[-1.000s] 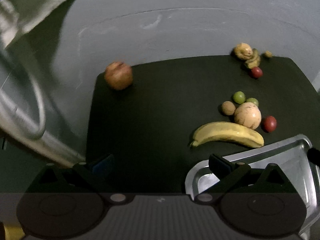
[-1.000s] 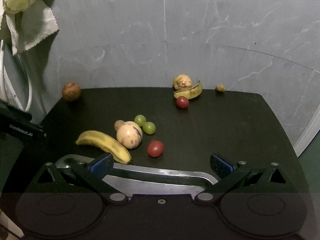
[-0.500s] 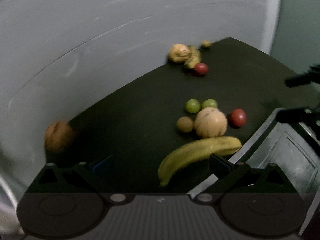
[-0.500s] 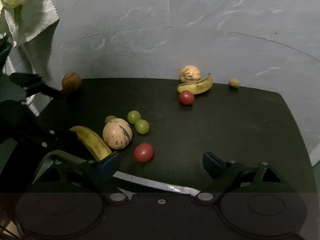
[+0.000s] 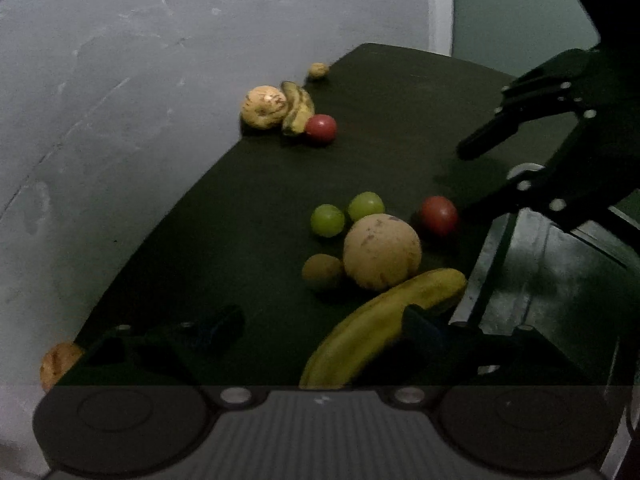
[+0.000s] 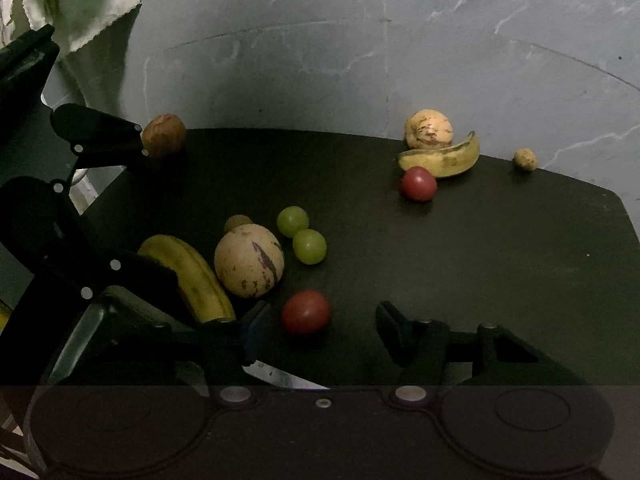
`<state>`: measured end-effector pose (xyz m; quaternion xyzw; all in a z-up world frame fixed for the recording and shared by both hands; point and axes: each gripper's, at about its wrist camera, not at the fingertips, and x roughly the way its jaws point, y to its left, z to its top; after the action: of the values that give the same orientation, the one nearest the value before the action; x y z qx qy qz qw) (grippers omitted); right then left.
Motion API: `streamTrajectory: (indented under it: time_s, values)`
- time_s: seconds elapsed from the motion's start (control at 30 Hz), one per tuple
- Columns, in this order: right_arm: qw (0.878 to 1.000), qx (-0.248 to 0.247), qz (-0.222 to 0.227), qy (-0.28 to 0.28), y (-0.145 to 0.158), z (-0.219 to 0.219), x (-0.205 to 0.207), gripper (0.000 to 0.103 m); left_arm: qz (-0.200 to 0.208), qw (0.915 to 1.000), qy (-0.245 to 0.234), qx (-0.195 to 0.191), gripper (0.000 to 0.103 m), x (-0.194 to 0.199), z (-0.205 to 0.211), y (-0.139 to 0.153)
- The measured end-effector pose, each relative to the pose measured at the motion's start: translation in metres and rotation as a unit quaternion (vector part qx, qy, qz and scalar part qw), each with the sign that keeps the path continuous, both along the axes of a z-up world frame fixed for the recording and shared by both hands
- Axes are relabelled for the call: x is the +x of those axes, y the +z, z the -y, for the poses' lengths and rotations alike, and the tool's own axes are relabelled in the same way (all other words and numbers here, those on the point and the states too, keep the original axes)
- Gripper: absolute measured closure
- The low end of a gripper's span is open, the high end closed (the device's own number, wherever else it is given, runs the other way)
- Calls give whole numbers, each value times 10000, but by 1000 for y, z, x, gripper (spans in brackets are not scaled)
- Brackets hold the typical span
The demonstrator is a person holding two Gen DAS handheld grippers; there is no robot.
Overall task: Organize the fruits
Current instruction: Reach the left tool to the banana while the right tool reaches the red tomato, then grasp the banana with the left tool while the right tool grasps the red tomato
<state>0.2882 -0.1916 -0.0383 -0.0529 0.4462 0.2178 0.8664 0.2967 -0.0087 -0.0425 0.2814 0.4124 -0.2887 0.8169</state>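
A long banana lies on the black table beside a tan melon, two green grapes, a small brown fruit and a red tomato. My left gripper is open, with the banana's near half between its fingers. My right gripper is open, straddling the red tomato just in front of it. A metal tray sits at the table's front edge.
At the back stand a second melon, a small banana, a red tomato and a small nut-like fruit. A brown round fruit sits at the far left corner. A grey wall backs the table.
My left gripper swung right and closed in on the long banana. My right gripper moved forward and left toward the red tomato, past the tray's rim.
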Motion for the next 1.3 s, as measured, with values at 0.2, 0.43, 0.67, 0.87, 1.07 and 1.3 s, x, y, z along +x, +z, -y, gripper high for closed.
streamTrajectory:
  time_s: [0.2, 0.43, 0.67, 0.87, 1.07, 1.3]
  values:
    - [9999, 15, -93, 49, -5, -2, 4, 49, -328, 9987, -401, -8, 24, 2, -2, -1]
    - [9997, -61, -142, 166, -10, -9, 6, 56, -729, 9943, -762, 143, 36, 13, 1, -13]
    - [9995, -166, -128, 234, -13, -15, 6, 64, -881, 9898, -1077, 291, 49, 16, 9, -23]
    - [9995, -203, -56, 256, -14, -19, 5, 70, -819, 9899, -1118, 312, 51, 16, 9, -25]
    - [9996, -205, -25, 210, -12, -20, 1, 70, -786, 9912, -1042, 210, 62, 7, 6, -22]
    - [9996, -197, 130, 130, -4, -24, -7, 70, -656, 9937, -872, 263, 67, -6, 2, -19]
